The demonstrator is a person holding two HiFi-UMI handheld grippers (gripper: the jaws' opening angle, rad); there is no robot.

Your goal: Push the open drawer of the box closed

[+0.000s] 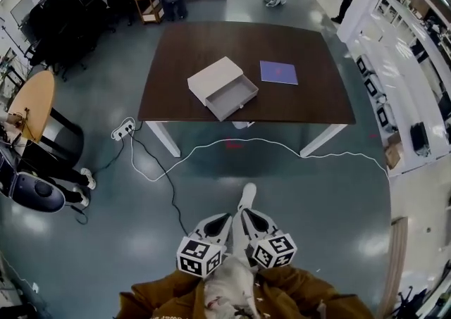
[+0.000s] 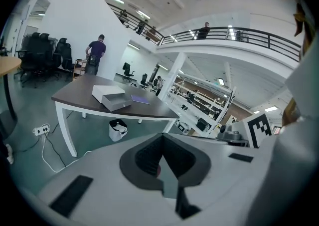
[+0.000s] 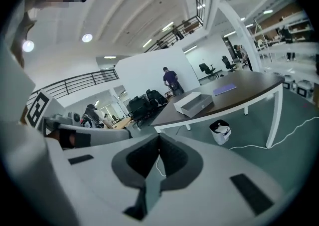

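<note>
Nearest, we hold the left gripper [image 1: 223,220] and the right gripper [image 1: 248,216] side by side, both sets of jaws clenched shut on nothing. Next, we log a white cable [image 1: 211,145] on the floor [image 1: 317,198]. Farthest, well apart from both grippers, the desk [image 1: 296,103] bears the box [image 1: 215,77], its drawer [image 1: 232,97] pulled open toward us. A blue pad [image 1: 279,72] lies near.
</note>
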